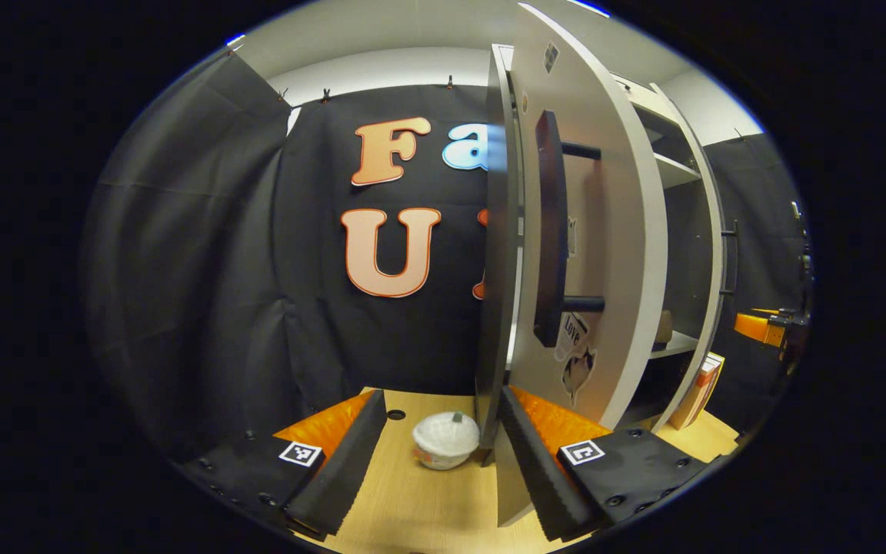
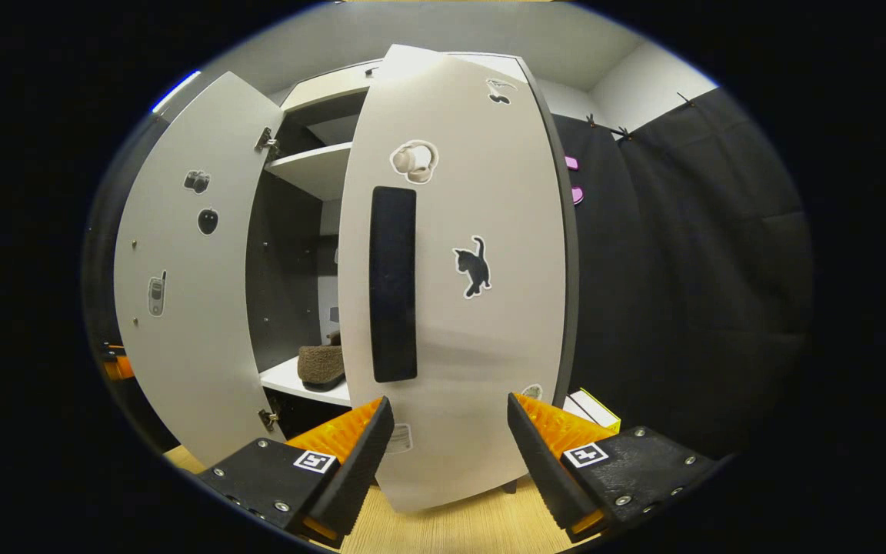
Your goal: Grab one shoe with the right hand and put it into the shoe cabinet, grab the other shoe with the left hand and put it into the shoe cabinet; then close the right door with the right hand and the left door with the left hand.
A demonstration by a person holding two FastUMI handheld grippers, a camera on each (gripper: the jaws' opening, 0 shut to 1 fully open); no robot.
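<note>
In the left gripper view, the left gripper [image 1: 443,454] has its fingers spread at the edge of the half-open left door [image 1: 604,254], a white bowl [image 1: 445,439] on the counter [image 1: 428,508] between them. In the right gripper view, the right gripper [image 2: 449,450] faces the right door [image 2: 481,346] with fingers spread, seemingly just short of it. One brown shoe [image 2: 321,365] sits on the cabinet's lower shelf [image 2: 297,382].
</note>
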